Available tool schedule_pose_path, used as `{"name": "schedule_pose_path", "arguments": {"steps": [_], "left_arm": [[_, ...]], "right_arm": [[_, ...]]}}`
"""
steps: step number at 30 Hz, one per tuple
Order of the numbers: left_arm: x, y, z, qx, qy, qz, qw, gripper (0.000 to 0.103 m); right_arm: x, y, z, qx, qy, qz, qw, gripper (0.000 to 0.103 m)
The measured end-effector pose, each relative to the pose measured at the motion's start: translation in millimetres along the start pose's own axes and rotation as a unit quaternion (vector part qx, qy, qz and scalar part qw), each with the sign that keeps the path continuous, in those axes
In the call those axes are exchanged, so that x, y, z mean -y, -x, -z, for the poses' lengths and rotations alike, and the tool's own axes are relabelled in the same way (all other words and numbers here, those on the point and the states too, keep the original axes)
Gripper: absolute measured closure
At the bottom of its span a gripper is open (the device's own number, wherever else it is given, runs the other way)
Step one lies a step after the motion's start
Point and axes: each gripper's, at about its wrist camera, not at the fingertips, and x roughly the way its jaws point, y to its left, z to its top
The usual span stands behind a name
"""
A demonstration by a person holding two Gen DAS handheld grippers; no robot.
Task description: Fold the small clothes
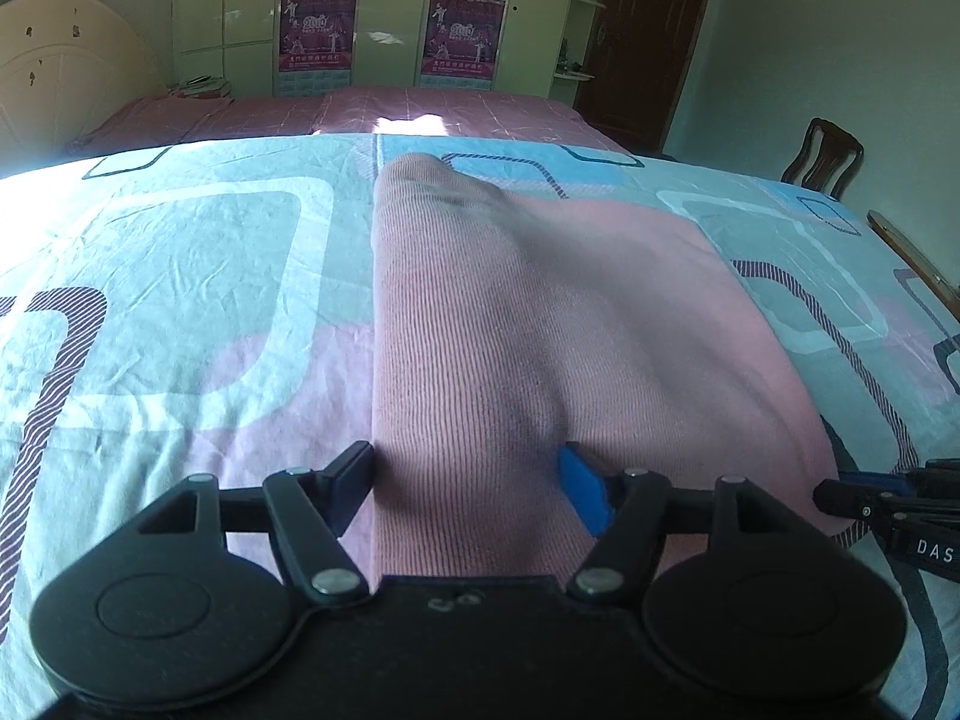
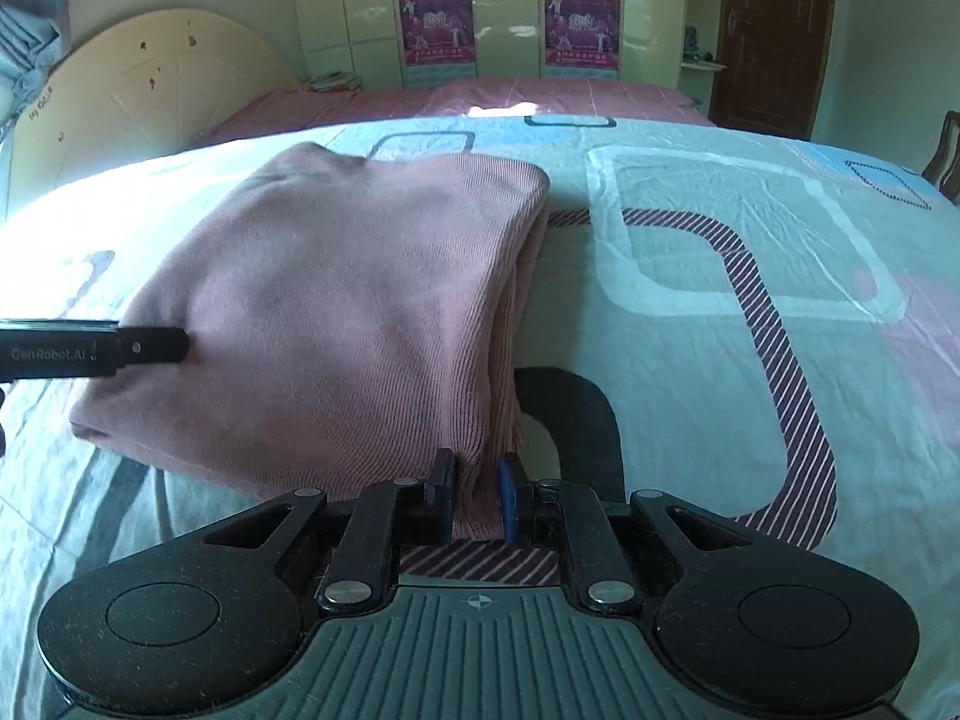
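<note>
A pink ribbed knit garment [image 1: 540, 312] lies folded on the patterned bed sheet [image 1: 180, 276]. My left gripper [image 1: 468, 486] is open, its fingers wide apart over the garment's near left edge. In the right wrist view the garment [image 2: 336, 312] is a thick folded bundle. My right gripper [image 2: 477, 498] is shut on its near right corner, with cloth pinched between the fingers. The right gripper's tip [image 1: 864, 498] shows at the right of the left wrist view. The left gripper's finger [image 2: 120, 351] touches the garment's left side in the right wrist view.
The sheet [image 2: 720, 276] covers a wide flat surface. Behind it is a bed with a pink cover [image 2: 540, 96], a cream headboard [image 2: 138, 96], yellow-green wardrobes [image 1: 384, 12], a brown door [image 2: 774, 30] and a wooden chair [image 1: 822, 150].
</note>
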Motion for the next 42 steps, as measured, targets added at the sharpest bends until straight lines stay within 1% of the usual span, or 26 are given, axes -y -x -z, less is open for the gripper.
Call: {"name": "schedule_pose_path", "arguments": {"steps": [4, 5, 6, 8, 9, 11, 12, 15, 21, 26, 28, 29, 31, 33, 34, 35, 36, 37, 39, 40, 41, 42], "left_arm": [[-5.7, 7.7, -5.6, 0.001, 0.019, 0.016, 0.9997, 0.033], [-7.2, 10.4, -9.1, 0.006, 0.025, 0.018, 0.9995, 0.028], [-8.4, 12.9, -13.4, 0.012, 0.03, 0.02, 0.9993, 0.021], [-10.3, 15.2, -23.8, 0.022, 0.036, 0.019, 0.9989, 0.016], [-10.8, 14.1, -29.6, 0.022, 0.038, 0.02, 0.9988, 0.016], [-11.6, 9.7, -39.7, 0.021, 0.04, 0.023, 0.9987, 0.016], [-11.9, 6.9, -43.7, 0.02, 0.042, 0.025, 0.9986, 0.016], [-12.6, -6.2, -53.0, 0.009, 0.043, 0.029, 0.9986, 0.015], [-13.5, -35.1, -58.5, -0.017, 0.05, 0.031, 0.9982, 0.015], [-16.2, -52.3, -54.6, -0.024, 0.048, 0.039, 0.9978, 0.012], [-17.6, -56.9, -55.0, -0.028, 0.052, 0.048, 0.9971, 0.012], [-18.1, -59.3, -55.1, -0.03, 0.053, 0.052, 0.9968, 0.012], [-19.9, -63.4, -55.0, -0.033, 0.057, 0.065, 0.9957, 0.013], [-22.8, -67.5, -53.9, -0.035, 0.066, 0.078, 0.9941, 0.02], [-24.6, -68.9, -53.6, -0.035, 0.073, 0.084, 0.9931, 0.021], [-25.6, -68.7, -53.6, -0.035, 0.078, 0.087, 0.9925, 0.026], [-26.2, -66.3, -53.5, -0.034, 0.081, 0.091, 0.9919, 0.031], [-26.2, -64.6, -54.1, -0.032, 0.08, 0.093, 0.9919, 0.034], [-25.6, -61.6, -54.8, -0.029, 0.075, 0.092, 0.9925, 0.044], [-25.5, -60.5, -55.5, -0.027, 0.075, 0.092, 0.9925, 0.047], [-25.0, -58.2, -56.6, -0.025, 0.077, 0.091, 0.9926, 0.054], [-24.2, -56.1, -58.4, -0.022, 0.076, 0.09, 0.9928, 0.06]], "right_arm": [[4.3, 9.4, -10.1, 0.002, -0.007, -0.018, 1.0, 0.09], [5.8, 12.0, -13.7, 0.005, -0.011, -0.028, 1.0, 0.09], [6.9, 14.8, -19.1, 0.01, -0.017, -0.036, 0.999, 0.09], [9.0, 13.6, -30.1, 0.013, -0.025, -0.045, 0.999, 0.089], [11.3, 10.3, -35.6, 0.012, -0.031, -0.05, 0.998, 0.084], [13.8, 4.0, -44.4, 0.018, -0.041, -0.044, 0.998, 0.036], [14.4, 1.9, -47.4, 0.026, -0.043, -0.043, 0.998, 0.033], [17.3, -11.2, -57.5, 0.022, -0.055, -0.053, 0.997, 0.033], [34.2, -38.0, -76.9, 0.013, -0.111, -0.08, 0.991, 0.033], [38.7, -60.1, -80.0, 0.0, -0.124, -0.1, 0.987, 0.033], [38.2, -69.7, -79.0, -0.006, -0.127, -0.102, 0.987, 0.033], [38.3, -72.0, -78.1, -0.001, -0.129, -0.106, 0.986, 0.033], [38.9, -74.4, -76.5, 0.008, -0.139, -0.115, 0.984, 0.033], [39.5, -75.7, -75.3, 0.015, -0.154, -0.123, 0.98, 0.033], [37.9, -76.7, -75.3, 0.015, -0.156, -0.128, 0.979, 0.033], [37.3, -77.0, -75.3, 0.013, -0.156, -0.131, 0.979, 0.043], [37.5, -77.1, -76.1, 0.009, -0.16, -0.134, 0.978, 0.049], [39.7, -77.1, -75.9, 0.006, -0.167, -0.141, 0.976, 0.056], [44.3, -77.4, -74.6, 0.003, -0.173, -0.142, 0.975, 0.066], [47.2, -77.0, -73.8, -0.001, -0.181, -0.146, 0.973, 0.073], [50.2, -76.7, -73.3, -0.006, -0.196, -0.157, 0.968, 0.08], [50.1, -75.1, -73.6, -0.007, -0.203, -0.161, 0.966, 0.081]]}}
